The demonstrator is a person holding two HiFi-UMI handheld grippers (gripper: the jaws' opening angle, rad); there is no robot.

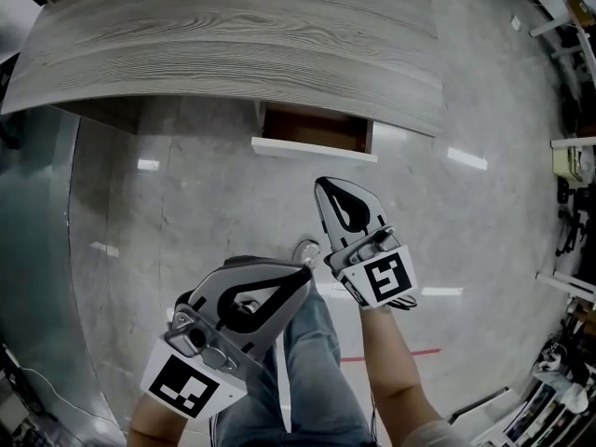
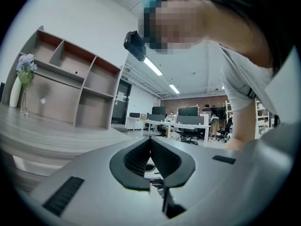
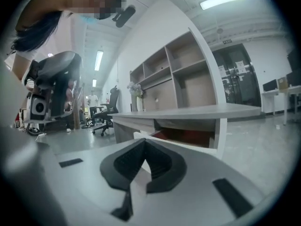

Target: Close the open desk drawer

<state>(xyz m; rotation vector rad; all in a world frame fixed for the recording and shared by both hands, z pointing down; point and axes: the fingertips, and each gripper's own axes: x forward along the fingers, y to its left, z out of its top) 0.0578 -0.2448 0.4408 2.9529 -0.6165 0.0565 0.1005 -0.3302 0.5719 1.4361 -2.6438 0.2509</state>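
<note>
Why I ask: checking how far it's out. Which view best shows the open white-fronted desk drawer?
Head view: the white-fronted drawer, from above, juts from under the grey wood-grain desk. The right gripper view shows it partly behind its jaws; the left gripper view shows nothing clear.

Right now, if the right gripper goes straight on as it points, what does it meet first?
The right gripper would likely meet the drawer front first; nothing shows between them, though depth is unclear.

Glossy grey floor (image 1: 186,203); open wall shelving (image 3: 188,74); ceiling strip lights (image 3: 223,0)
</note>
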